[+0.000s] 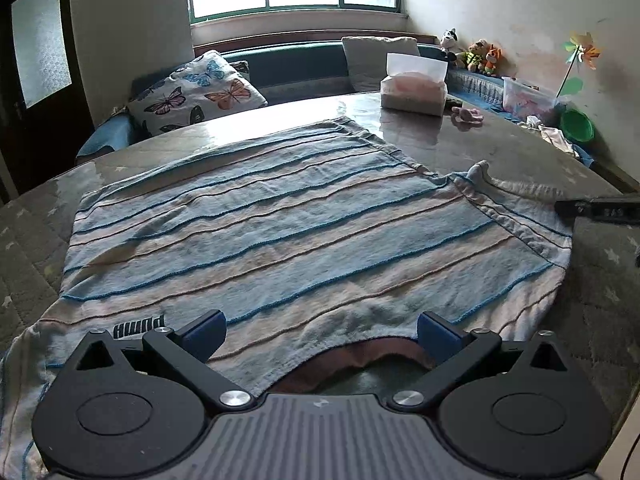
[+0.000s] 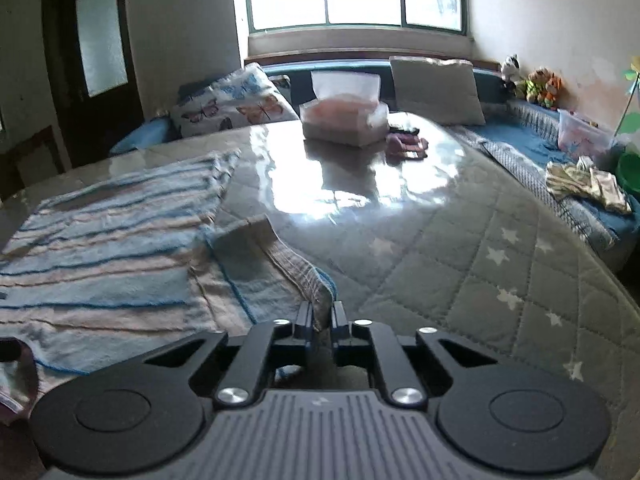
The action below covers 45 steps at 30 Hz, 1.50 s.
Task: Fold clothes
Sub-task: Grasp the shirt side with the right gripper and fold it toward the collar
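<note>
A blue, white and tan striped T-shirt lies flat on the quilted table, collar toward me. My left gripper hovers open just above the collar, its blue pads wide apart with nothing between them. In the left wrist view the right gripper shows as a dark tip at the shirt's right sleeve. In the right wrist view my right gripper is shut on the sleeve cuff, which is lifted a little off the striped T-shirt.
A tissue box and a small pink toy sit at the table's far side. Behind are a bench with a butterfly cushion, plush toys, a plastic tub and loose clothes. The quilted star cover spreads right.
</note>
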{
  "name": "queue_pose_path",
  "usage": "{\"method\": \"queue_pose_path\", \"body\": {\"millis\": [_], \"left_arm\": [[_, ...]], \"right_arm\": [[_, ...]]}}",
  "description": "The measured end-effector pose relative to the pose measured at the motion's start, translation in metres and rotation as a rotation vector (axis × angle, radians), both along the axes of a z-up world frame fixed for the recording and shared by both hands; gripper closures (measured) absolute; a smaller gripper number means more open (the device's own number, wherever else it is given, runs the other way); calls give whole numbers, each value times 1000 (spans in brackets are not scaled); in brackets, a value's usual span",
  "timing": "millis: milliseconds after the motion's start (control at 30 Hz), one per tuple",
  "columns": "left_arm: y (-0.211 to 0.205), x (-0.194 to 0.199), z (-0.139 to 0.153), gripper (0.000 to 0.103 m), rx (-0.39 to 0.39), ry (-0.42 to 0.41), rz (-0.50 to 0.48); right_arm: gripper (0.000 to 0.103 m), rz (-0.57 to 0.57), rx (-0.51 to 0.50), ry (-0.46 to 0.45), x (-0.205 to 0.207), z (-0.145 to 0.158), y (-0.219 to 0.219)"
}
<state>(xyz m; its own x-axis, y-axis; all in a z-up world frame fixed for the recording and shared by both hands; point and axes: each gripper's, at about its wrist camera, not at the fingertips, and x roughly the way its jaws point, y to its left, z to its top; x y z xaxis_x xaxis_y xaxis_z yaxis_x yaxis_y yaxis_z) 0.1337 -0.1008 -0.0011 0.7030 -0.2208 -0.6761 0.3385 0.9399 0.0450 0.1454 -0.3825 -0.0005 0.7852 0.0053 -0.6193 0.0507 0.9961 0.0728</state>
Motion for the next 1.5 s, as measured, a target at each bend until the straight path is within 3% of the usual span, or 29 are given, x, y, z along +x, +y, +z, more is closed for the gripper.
{"method": "queue_pose_path", "body": {"millis": [333,567,800,867,1100,1333,1500], "left_arm": [[9,-2,-4,0,-13,10,24],[16,-2,-4,0,-17,14,42],[15,-1,-2,0,-22,11,48],[14,0,0,0,-26,9,48],[-6,7,3,0,-38,9,3],[-29,17,3,0,-34,13,-50],[-43,23,-4,0,-7,24,-74]], "right_arm": [[96,220,30,-128,-17,52,56],[96,326,54,-82,-13,37,87],[78,431,77,-34,-10,23,118],[76,407,65,-42,-10,24,108],[77,335,22,80,10,-3,78],[77,371,13,34,35,13,80],[77,394,0,60,73,5,88]]}}
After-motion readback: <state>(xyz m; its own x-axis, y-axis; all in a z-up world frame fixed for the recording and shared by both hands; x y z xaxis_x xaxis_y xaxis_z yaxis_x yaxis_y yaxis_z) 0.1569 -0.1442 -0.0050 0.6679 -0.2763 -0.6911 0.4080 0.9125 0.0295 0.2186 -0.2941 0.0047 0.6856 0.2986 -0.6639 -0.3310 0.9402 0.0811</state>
